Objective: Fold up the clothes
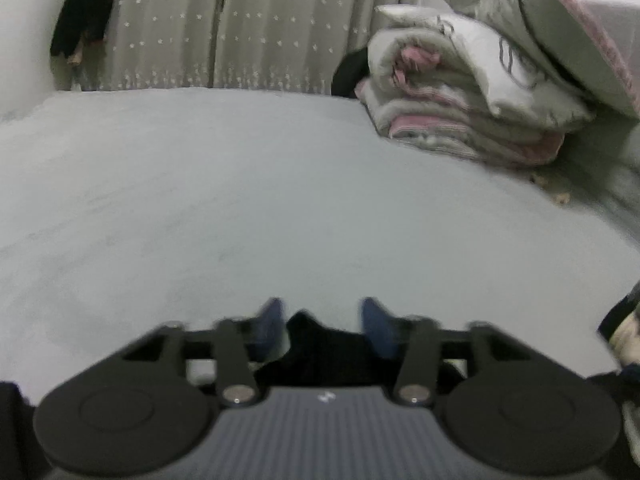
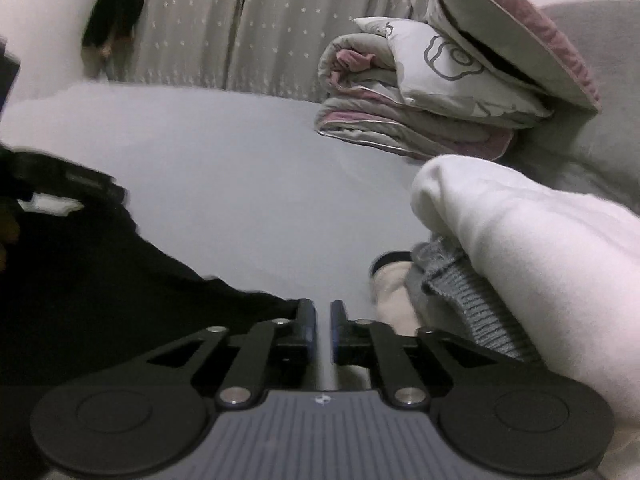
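Two grippers are sitting low over the bed [image 1: 240, 200], both pointing toward the far curtain. I'm seeing the left gripper [image 1: 323, 322] with its jaws standing apart, released; a peak of the black garment [image 1: 316, 344] is poking up in the gap, but the blue pads aren't pressing on it. The right gripper [image 2: 322, 326] is showing its jaws nearly together with a thin gap, grey sheet visible through it, nothing gripped. In the right wrist view, the black garment [image 2: 100, 280] is lying spread across the left side of the bed, its edge running right up to the left finger. Just right of that gripper, a heap of clothes is sitting: a white fleece piece [image 2: 520, 248] draped over a grey knit [image 2: 472, 300]. Further back on the right, folded bedding [image 1: 460, 120] is stacked in pink and white layers, with a pillow [image 2: 448, 68] and a cushion [image 2: 512, 36] leaning on top. Beyond the bed, the star-patterned curtain [image 1: 260, 24] is hanging, and something dark [image 1: 84, 12] is hanging on the wall to its left; I can't tell what it is.
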The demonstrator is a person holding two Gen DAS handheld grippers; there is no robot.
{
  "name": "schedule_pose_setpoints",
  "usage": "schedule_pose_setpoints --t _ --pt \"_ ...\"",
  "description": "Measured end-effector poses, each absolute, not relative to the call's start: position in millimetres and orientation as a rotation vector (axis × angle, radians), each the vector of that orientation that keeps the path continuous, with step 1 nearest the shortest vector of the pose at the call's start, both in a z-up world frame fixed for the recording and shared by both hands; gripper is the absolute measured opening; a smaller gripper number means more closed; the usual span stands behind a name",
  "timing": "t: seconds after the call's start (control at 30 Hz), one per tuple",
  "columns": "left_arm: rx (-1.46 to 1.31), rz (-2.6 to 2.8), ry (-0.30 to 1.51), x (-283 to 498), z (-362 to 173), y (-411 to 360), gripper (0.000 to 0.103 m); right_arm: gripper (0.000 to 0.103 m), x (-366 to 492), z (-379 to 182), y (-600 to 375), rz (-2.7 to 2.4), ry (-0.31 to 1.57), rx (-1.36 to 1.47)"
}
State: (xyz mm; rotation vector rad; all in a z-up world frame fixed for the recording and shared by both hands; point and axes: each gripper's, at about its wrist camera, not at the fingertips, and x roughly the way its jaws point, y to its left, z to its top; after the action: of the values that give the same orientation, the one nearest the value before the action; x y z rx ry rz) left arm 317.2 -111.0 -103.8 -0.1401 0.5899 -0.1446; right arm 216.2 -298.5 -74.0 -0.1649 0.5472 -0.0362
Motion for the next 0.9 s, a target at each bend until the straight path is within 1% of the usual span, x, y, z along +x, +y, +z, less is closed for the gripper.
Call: schedule_pose_setpoints --t 0.03,0.1,0.23,0.37,0.4,0.43,0.47,0.5,0.57,0.7,0.8,0.83,0.9 --pt "-0.156 -0.148 0.581 313.8 -101.2 -108.3 0.051 0.031 213.9 -69.9 -300.2 -0.012 0.542 -0.129" --pt "-0.178 -0.158 0.577 310.1 -97.5 -102.6 0.052 0.037 210.1 -63.0 -304.3 0.038 0.531 -0.054" --pt "-0.185 -0.159 0.606 313.6 -100.0 -91.3 0.051 0.039 215.7 -68.8 -310.8 0.102 0.556 0.031" --pt "-0.233 -0.167 0.631 314.9 -111.8 -80.0 0.045 0.039 227.6 -87.3 -303.8 0.066 0.597 -0.064" --pt "-0.239 -0.175 0.635 315.1 -113.5 -79.3 0.041 0.036 228.3 -89.6 -301.5 0.074 0.601 -0.078" --pt "-0.243 -0.188 0.642 315.9 -114.0 -80.1 0.030 0.015 228.3 -89.8 -298.9 0.089 0.599 -0.091" --pt "-0.246 -0.200 0.649 316.7 -114.5 -80.8 0.016 0.005 228.0 -90.2 -295.8 0.100 0.597 -0.107" --pt "-0.246 -0.210 0.654 317.3 -114.7 -82.3 0.011 0.005 227.5 -90.6 -292.3 0.108 0.596 -0.127" --pt "-0.243 -0.210 0.632 316.0 -112.5 -87.7 0.008 0.004 223.3 -87.6 -288.1 0.077 0.577 -0.161" --pt "-0.245 -0.208 0.562 310.9 -105.8 -97.7 0.008 0.004 214.2 -72.8 -286.7 -0.116 0.474 -0.324" --pt "-0.207 -0.203 0.623 320.2 -114.4 -107.9 0.009 0.004 221.4 -83.9 -287.1 -0.129 0.528 -0.361" --pt "-0.200 -0.199 0.640 323.1 -116.8 -109.5 0.012 0.004 223.8 -88.4 -285.2 -0.131 0.545 -0.384" --pt "-0.196 -0.198 0.645 325.8 -115.8 -111.7 0.012 0.004 228.0 -94.9 -282.5 -0.128 0.574 -0.418"
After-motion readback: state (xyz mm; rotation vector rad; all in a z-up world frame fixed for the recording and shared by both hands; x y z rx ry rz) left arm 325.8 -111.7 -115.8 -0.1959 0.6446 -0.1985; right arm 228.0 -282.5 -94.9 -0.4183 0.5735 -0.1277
